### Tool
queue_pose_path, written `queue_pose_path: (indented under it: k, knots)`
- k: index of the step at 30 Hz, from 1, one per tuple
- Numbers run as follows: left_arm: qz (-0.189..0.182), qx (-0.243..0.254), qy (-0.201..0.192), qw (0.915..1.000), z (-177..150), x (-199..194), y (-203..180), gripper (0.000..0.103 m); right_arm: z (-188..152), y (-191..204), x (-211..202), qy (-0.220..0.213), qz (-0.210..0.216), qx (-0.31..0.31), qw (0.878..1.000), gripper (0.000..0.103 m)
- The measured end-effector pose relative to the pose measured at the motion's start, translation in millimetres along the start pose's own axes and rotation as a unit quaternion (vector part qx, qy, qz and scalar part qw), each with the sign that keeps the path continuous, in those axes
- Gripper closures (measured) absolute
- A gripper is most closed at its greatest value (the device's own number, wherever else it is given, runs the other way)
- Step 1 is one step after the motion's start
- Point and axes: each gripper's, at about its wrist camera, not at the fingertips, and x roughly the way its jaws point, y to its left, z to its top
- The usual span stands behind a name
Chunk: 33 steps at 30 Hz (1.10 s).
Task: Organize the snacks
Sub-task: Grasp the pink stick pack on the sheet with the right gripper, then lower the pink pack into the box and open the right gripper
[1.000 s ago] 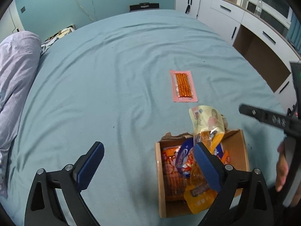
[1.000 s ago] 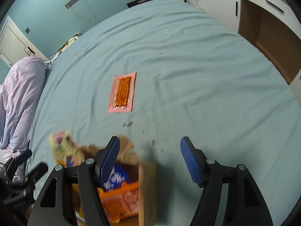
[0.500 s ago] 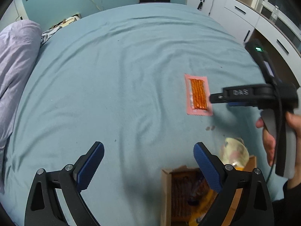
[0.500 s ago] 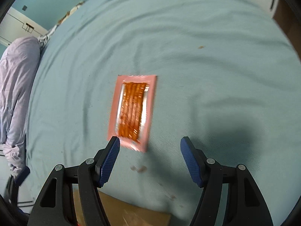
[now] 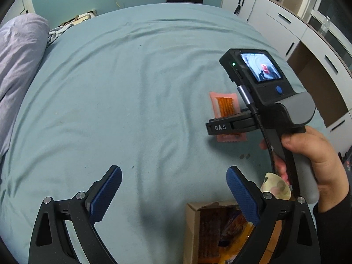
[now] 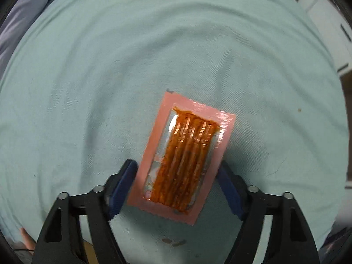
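Right wrist view: our right gripper (image 6: pixel 177 182) straddles the pink snack packet (image 6: pixel 182 156) on the teal bedsheet (image 6: pixel 88 77).
Its 2 blue pads (image 6: pixel 123 182) sit spread just outside the packet's long edges; we cannot tell whether they touch. Only the left wrist view shows our left gripper (image 5: pixel 173 193) spread wide over bare sheet, the cardboard box (image 5: pixel 193 231) of snacks below it, and the right hand (image 5: pixel 316 160) on the handle.

A home bedroom: bed (image 5: pixel 132 77), pillow (image 5: pixel 19 50), white cabinets (image 5: pixel 286 22).
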Motion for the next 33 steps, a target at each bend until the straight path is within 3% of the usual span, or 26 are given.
queue_pose_path:
  k: [1,2,3,6,9,13,17,22,25,28,33]
  knots:
    - [-0.001,-0.001,-0.001,1.0,0,-1,1,0.006,-1,0,-2,-0.001,0.002,-0.001,1.0,0.051]
    - [0.0,-0.001,-0.003,1.0,-1,-2,2,0.006,-3,-2,-5,-0.002,0.007,0.001,1.0,0.064]
    - [0.001,-0.001,-0.005,1.0,-1,-3,2,0.006,-5,-3,-8,-0.004,0.009,0.005,1.0,0.068]
    - [0.006,-0.003,-0.014,0.9999,-2,-6,5,0.006,-19,-16,-12,-0.013,0.004,0.037,0.999,0.069]
    - [0.01,-0.009,-0.021,0.9997,-3,-9,9,0.006,-42,-35,-36,-0.062,0.018,0.096,0.993,0.069]
    - [0.005,-0.019,-0.029,0.9994,-5,-15,13,0.006,-88,-63,-94,-0.139,0.055,0.162,0.975,0.069]
    - [0.014,-0.002,-0.042,0.999,-11,-25,7,0.006,-161,-64,-137,-0.189,0.128,0.154,0.961,0.069]
    - [0.017,0.032,-0.064,0.9973,-27,-44,-4,0.006,-242,-66,-144,-0.218,0.207,0.158,0.941,0.069]
    - [0.024,0.058,-0.071,0.9955,-38,-52,-11,0.006,-265,-55,-147,-0.222,0.2,0.151,0.942,0.065]
    - [0.03,0.073,-0.073,0.9942,-47,-55,-14,0.006,-271,-48,-147,-0.219,0.201,0.188,0.936,0.049]
    - [0.028,0.067,-0.078,0.9943,-55,-60,-10,0.006,-290,-37,-167,-0.25,0.113,0.227,0.935,0.033]
